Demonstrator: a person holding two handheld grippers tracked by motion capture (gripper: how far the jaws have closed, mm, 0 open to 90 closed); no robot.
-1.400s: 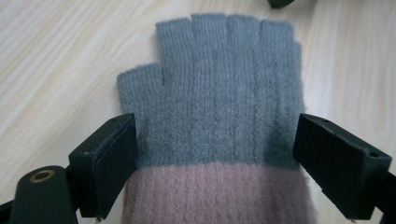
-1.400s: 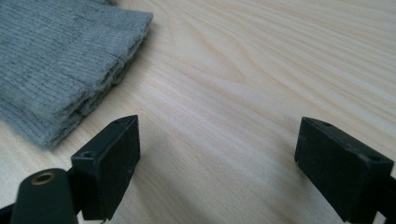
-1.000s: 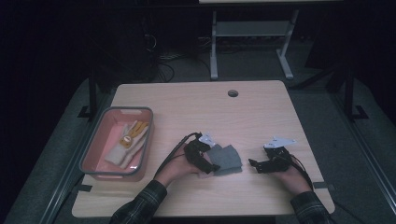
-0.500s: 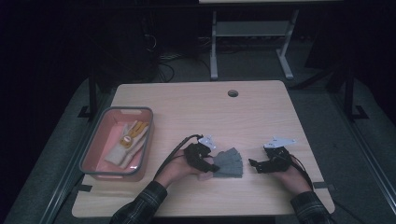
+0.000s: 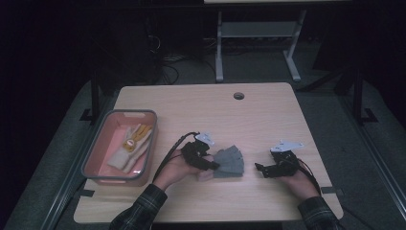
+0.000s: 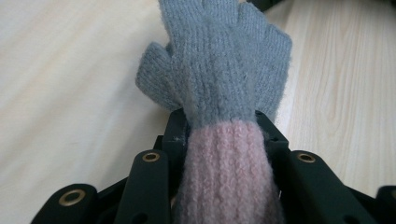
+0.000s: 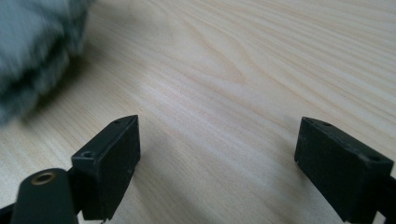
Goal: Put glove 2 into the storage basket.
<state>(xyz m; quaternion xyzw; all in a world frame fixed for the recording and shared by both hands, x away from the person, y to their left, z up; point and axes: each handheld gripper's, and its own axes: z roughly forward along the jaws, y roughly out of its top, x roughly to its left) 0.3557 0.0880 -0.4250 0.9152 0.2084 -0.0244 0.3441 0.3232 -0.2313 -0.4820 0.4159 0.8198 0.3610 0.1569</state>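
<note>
Since a second ago, the grey glove (image 5: 229, 161) has slid a little toward the near edge of the table (image 5: 201, 105), pulled by the left gripper (image 5: 203, 161). That claw is pinched tight on the glove's pink cuff (image 6: 227, 172). The right gripper (image 5: 262, 169) rests near the near right corner, its jaws wide apart and holding nothing. The glove lies flat near the middle of the near edge, between the two grippers. It looks soft and woolly, with grey fingers spread out like a fan. I think the glove is going to the pink tub (image 5: 98, 152) by the left edge, where another glove (image 5: 128, 147) sits. To do it well, keep the pinch firm and lift slowly, so the floppy fingers do not drag or catch.
</note>
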